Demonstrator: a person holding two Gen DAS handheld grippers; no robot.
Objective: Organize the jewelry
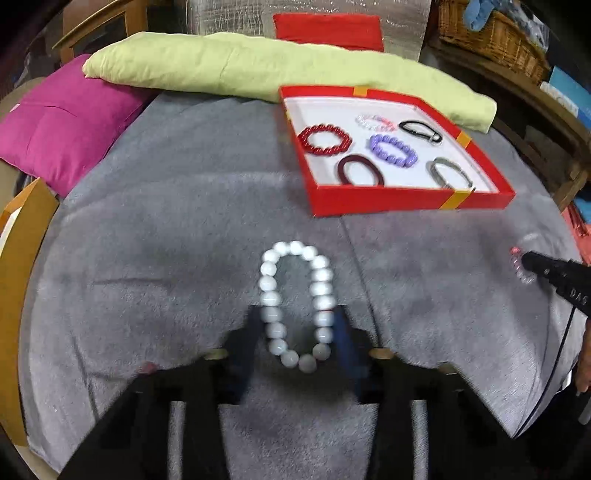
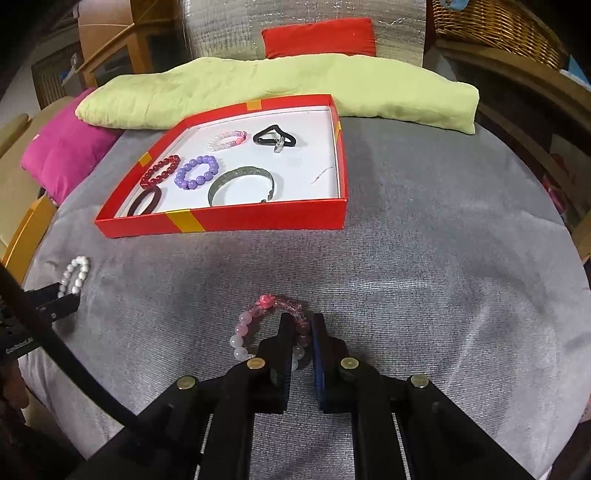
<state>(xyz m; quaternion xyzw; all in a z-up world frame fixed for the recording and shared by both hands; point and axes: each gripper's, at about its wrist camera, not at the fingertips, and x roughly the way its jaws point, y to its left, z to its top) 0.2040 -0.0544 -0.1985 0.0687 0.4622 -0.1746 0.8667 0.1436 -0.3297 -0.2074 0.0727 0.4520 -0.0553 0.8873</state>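
A white bead bracelet [image 1: 267, 284] lies on the grey cloth [image 1: 166, 240], squeezed into a long oval between my left gripper's [image 1: 297, 317] two fingers, which press on its sides. The right wrist view shows this bracelet [image 2: 75, 275] sticking out of the left gripper [image 2: 68, 293] at the far left. My right gripper [image 2: 303, 326] is shut on one side of a pink and clear bead bracelet [image 2: 242, 328] that rests on the cloth. A red box [image 2: 240, 218] with a white floor holds several bracelets and bands, among them a purple one [image 2: 195, 171] and a metal bangle [image 2: 242, 181].
Behind the box [image 1: 369, 201] lies a long green cushion [image 1: 258, 70], with a magenta cushion [image 1: 62, 122] to its left and a red one [image 1: 328, 31] further back. A wicker basket [image 1: 491, 33] stands on a wooden shelf at the right. A wooden chair edge [image 1: 22, 236] borders the left.
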